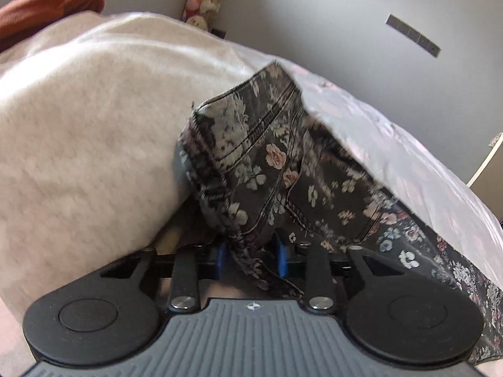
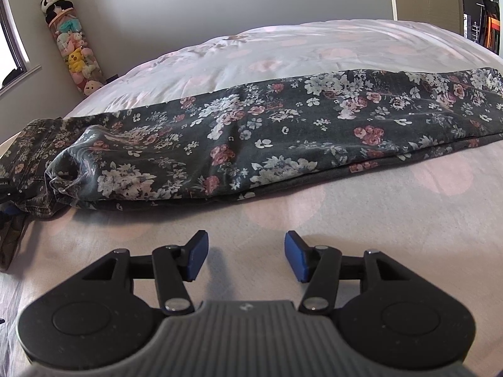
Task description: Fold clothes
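Dark floral trousers (image 2: 251,138) lie folded lengthwise across the pale bed cover (image 2: 314,50), legs running to the right. In the left wrist view my left gripper (image 1: 251,256) is shut on the waistband end of the trousers (image 1: 261,163) and lifts it, so the cloth stands up in front of the camera. My right gripper (image 2: 246,256) is open and empty, low over the bed cover just in front of the trousers' near edge, blue pads (image 2: 295,257) apart.
A cream blanket or garment (image 1: 88,132) fills the left of the left wrist view, with a rust-coloured cloth (image 1: 47,3) behind it. A tall tube of plush toys (image 2: 75,50) stands in the room's corner. A doorway (image 2: 481,9) is at far right.
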Demonstrator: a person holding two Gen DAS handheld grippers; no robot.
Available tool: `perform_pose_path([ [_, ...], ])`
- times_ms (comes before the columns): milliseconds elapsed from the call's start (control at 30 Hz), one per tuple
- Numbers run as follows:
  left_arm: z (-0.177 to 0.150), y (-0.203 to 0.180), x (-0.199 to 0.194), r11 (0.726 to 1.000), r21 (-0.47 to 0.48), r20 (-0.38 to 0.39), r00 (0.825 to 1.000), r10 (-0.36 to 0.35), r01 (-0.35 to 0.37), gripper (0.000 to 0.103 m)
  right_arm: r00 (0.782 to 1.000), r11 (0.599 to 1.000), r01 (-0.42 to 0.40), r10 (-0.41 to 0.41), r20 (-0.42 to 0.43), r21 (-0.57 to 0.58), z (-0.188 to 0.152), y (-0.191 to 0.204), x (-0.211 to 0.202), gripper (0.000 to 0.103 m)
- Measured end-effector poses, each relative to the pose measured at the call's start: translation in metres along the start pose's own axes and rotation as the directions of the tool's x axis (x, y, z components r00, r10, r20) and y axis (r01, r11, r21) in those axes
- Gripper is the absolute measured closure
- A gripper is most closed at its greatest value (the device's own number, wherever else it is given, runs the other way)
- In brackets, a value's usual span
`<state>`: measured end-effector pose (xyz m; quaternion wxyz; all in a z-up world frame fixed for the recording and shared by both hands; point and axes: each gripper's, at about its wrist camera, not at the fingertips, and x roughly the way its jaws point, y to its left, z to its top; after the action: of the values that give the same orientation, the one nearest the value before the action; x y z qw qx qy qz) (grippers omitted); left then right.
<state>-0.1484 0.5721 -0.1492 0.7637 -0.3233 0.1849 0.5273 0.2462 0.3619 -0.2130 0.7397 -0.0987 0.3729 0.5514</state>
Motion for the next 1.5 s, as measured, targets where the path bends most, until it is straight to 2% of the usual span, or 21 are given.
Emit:
perform_pose_path([
  [67, 0.004, -0.005, -0.008, 0.999, 0.036, 0.033, 0.999, -0.007, 0.006, 0.084, 1.0, 1.0, -0.003, 0.003, 0.0, 0.004, 0.0, 0.0, 0.0, 0.045],
  [200, 0.012, -0.024, -0.027, 0.988, 0.147, 0.108, 0.992, -0.07, 0.054, 0.087, 1.0, 1.0, -0.009, 0.009, 0.002, 0.004, 0.001, -0.001, 0.0, 0.045],
  [433, 0.059, -0.045, -0.06, 0.952, 0.287, 0.116, 0.983, -0.141, 0.103, 0.089, 0.999, 0.999, -0.037, 0.037, 0.007, 0.035, 0.004, -0.01, 0.001, 0.046],
  [567, 0.081, -0.041, -0.065, 0.947, 0.31, 0.062, 0.992, -0.106, 0.082, 0.089, 0.998, 0.997, -0.06, 0.06, 0.002, 0.058, 0.008, -0.013, 0.0, 0.046],
  [700, 0.055, -0.015, -0.048, 0.961, 0.276, -0.001, 1.0, -0.019, 0.019, 0.089, 0.997, 0.994, -0.08, 0.08, 0.002, 0.075, 0.009, -0.016, -0.006, 0.046],
  [767, 0.04, -0.001, -0.038, 0.973, 0.229, -0.061, 0.998, 0.016, -0.002, 0.09, 0.997, 0.996, -0.075, 0.075, -0.002, 0.057, 0.009, -0.015, -0.01, 0.052],
  [833, 0.028, 0.009, -0.029, 0.982, 0.188, -0.128, 0.991, 0.044, -0.019, 0.09, 0.999, 0.998, -0.052, 0.052, -0.007, 0.028, 0.008, -0.011, -0.016, 0.073],
  [867, 0.026, 0.011, -0.026, 0.984, 0.175, -0.145, 0.988, 0.047, -0.021, 0.09, 0.999, 0.999, -0.044, 0.044, 0.01, 0.014, 0.009, -0.008, -0.022, 0.075],
  [933, 0.025, 0.011, -0.026, 0.985, 0.171, -0.145, 0.988, 0.056, -0.031, 0.09, 0.999, 0.999, -0.028, 0.029, 0.046, -0.014, 0.01, -0.001, -0.032, 0.075],
  [1000, 0.022, 0.008, -0.026, 0.982, 0.18, -0.142, 0.987, 0.075, -0.049, 0.09, 0.992, 0.997, -0.046, 0.052, 0.111, -0.057, 0.017, 0.011, -0.039, 0.075],
  [1133, 0.014, 0.009, -0.017, 0.983, 0.17, -0.162, 0.982, 0.101, -0.073, 0.09, 0.974, 0.975, -0.177, 0.193, 0.118, -0.134, 0.026, 0.045, -0.021, 0.075],
  [1200, 0.014, 0.013, -0.018, 0.986, 0.153, -0.163, 0.983, 0.086, -0.061, 0.089, 0.96, 0.954, -0.241, 0.262, 0.103, -0.177, 0.028, 0.063, -0.01, 0.075],
  [1233, 0.015, 0.016, -0.021, 0.988, 0.144, -0.162, 0.984, 0.076, -0.053, 0.088, 0.96, 0.945, -0.251, 0.271, 0.075, -0.211, 0.023, 0.072, -0.002, 0.075],
  [1300, 0.015, 0.02, -0.025, 0.99, 0.134, -0.158, 0.985, 0.063, -0.041, 0.088, 0.967, 0.937, -0.244, 0.253, 0.004, -0.249, 0.014, 0.083, 0.014, 0.075],
  [1400, 0.014, 0.013, -0.028, 0.982, 0.184, -0.141, 0.988, 0.064, -0.038, 0.084, 0.97, 0.936, -0.24, 0.221, -0.102, -0.258, 0.0, 0.082, 0.031, 0.075],
  [1467, 0.013, 0.005, -0.033, 0.969, 0.242, -0.104, 0.992, 0.076, -0.049, 0.075, 0.965, 0.941, -0.257, 0.241, -0.1, -0.221, 0.006, 0.077, 0.027, 0.075],
  [1500, 0.013, 0.001, -0.037, 0.962, 0.266, -0.076, 0.994, 0.079, -0.056, 0.075, 0.964, 0.946, -0.263, 0.252, -0.082, -0.189, 0.009, 0.073, 0.023, 0.072],
])
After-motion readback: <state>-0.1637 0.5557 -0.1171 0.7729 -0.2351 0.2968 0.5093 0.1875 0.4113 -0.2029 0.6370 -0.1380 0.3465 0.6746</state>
